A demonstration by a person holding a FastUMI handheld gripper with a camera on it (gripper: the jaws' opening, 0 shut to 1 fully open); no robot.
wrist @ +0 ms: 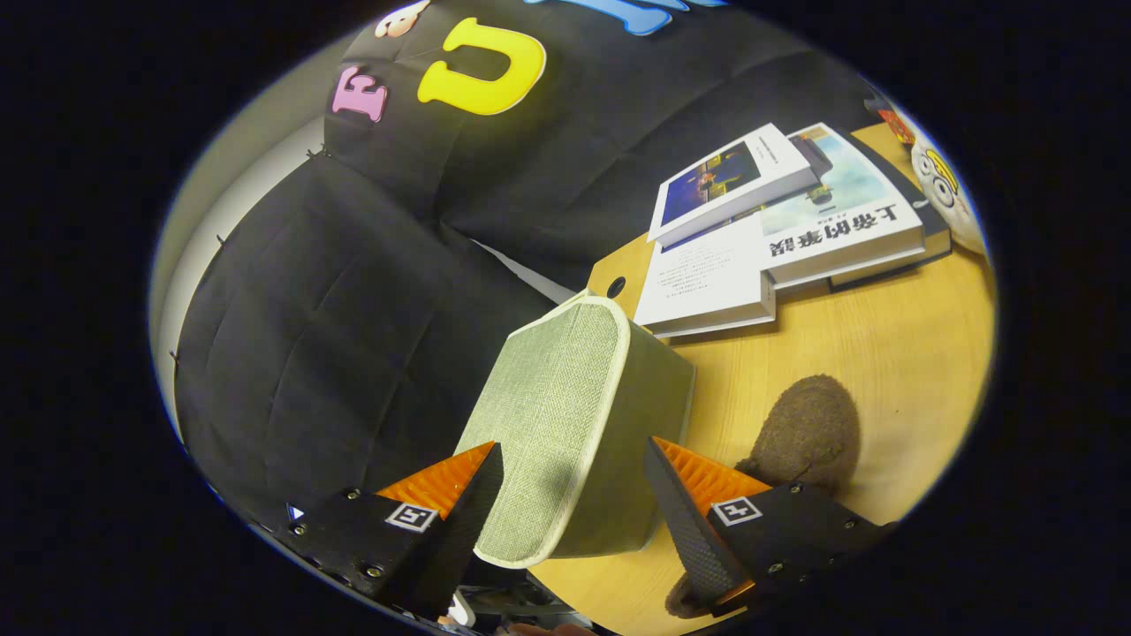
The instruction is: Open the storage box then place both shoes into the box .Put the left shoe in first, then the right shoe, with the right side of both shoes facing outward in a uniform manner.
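The storage box (565, 415) is grey-green woven fabric with pale piping, and its lid is down. It stands on the wooden table (901, 353) near the table's left edge. My gripper (574, 443) is open, with the near end of the box between its two fingers. I cannot tell whether either finger touches the box. A brown fuzzy shoe (808, 433) lies on the table just right of the box, beyond the right finger. More brown fuzz (682, 602) shows under that finger, but what it belongs to is hidden.
Several books (778, 230) lie stacked on the table beyond the box. A white plush toy (950, 190) sits at the far right behind them. Black cloth (353, 291) hangs left of the table edge. A round hole (616, 287) marks the table's far corner.
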